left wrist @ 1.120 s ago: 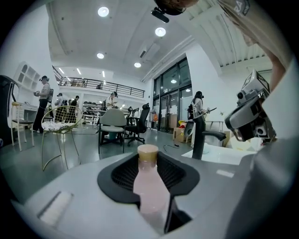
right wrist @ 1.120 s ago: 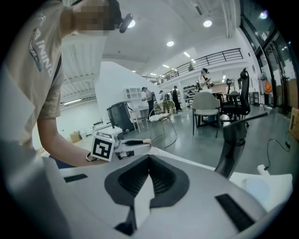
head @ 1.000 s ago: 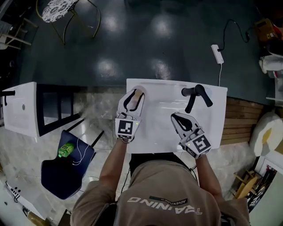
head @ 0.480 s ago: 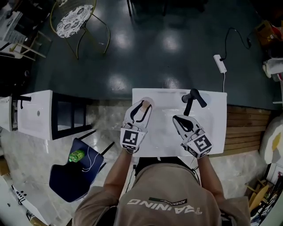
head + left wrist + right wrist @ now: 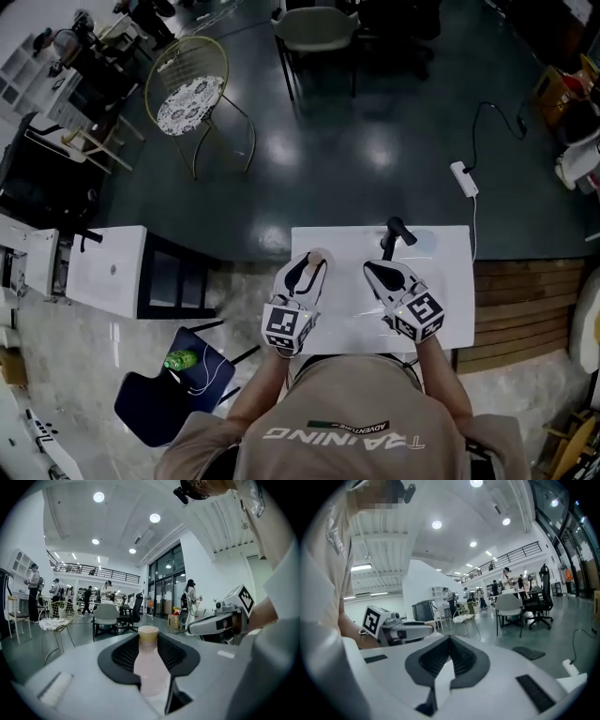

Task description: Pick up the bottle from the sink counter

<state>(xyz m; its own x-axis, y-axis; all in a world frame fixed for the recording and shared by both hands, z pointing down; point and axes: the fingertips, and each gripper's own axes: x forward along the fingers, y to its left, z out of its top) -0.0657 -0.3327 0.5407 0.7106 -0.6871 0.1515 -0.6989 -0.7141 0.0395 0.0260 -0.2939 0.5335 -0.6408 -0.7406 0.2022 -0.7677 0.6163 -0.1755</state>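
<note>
My left gripper (image 5: 307,267) is shut on a pale pink bottle (image 5: 315,257) with a tan cap, held over the left part of the white sink counter (image 5: 441,281). In the left gripper view the bottle (image 5: 149,667) stands upright between the dark pads, and the left gripper (image 5: 148,638) closes round its neck. My right gripper (image 5: 368,269) hovers over the counter beside the black faucet (image 5: 394,234). In the right gripper view the right gripper (image 5: 449,638) is shut with nothing in it.
A second white sink unit (image 5: 103,272) stands at the left. Below it, a dark chair (image 5: 155,398) carries a green bottle (image 5: 180,361). On the dark floor beyond are a wire chair (image 5: 192,103) and a power strip (image 5: 464,178). Wooden slats (image 5: 520,300) lie at the right. People stand far off.
The head view has pulled back, so the counter looks smaller. Both grippers have drawn toward the counter's near edge. The bottle stays in the left gripper.
</note>
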